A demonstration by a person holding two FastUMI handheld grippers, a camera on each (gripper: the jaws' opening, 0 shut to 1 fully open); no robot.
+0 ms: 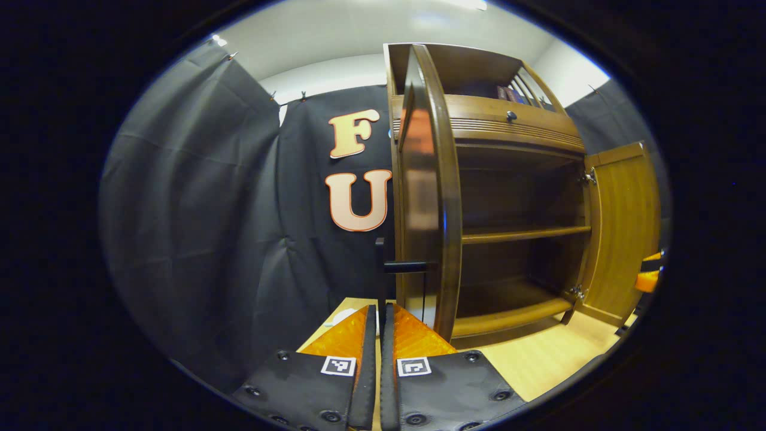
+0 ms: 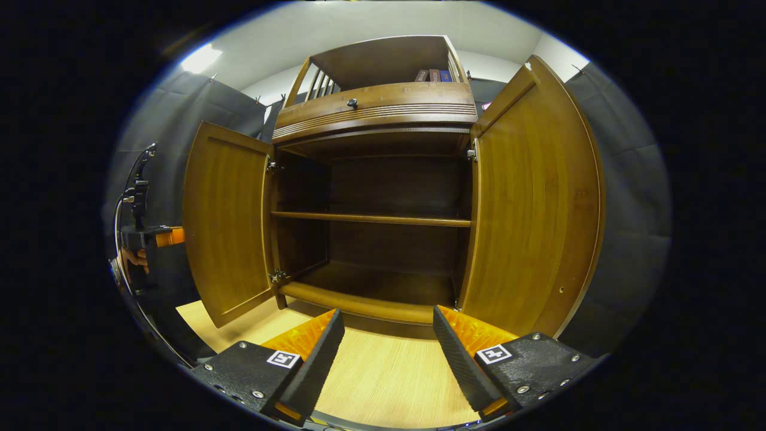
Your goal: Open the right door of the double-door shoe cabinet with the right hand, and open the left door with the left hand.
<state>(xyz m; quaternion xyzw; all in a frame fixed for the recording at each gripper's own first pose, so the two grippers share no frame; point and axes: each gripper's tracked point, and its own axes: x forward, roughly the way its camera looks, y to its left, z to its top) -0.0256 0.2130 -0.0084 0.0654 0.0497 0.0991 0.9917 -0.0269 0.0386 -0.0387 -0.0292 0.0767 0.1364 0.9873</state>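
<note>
Both doors look swung out already, so you're basically wrapping up. Your left gripper [image 1: 379, 311] has jaws nearly closed, handle [image 1: 402, 267] at 12 o'clock, apparently released. Right gripper [image 2: 388, 326] gapes wide, empty, right door [image 2: 529, 203] at 2 o'clock; just back both off.

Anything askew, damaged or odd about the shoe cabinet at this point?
Nothing stands out. Both the left door and right door of the shoe cabinet hang open on their hinges, the shelf sits level and bare, and nothing looks broken or spilled.
</note>
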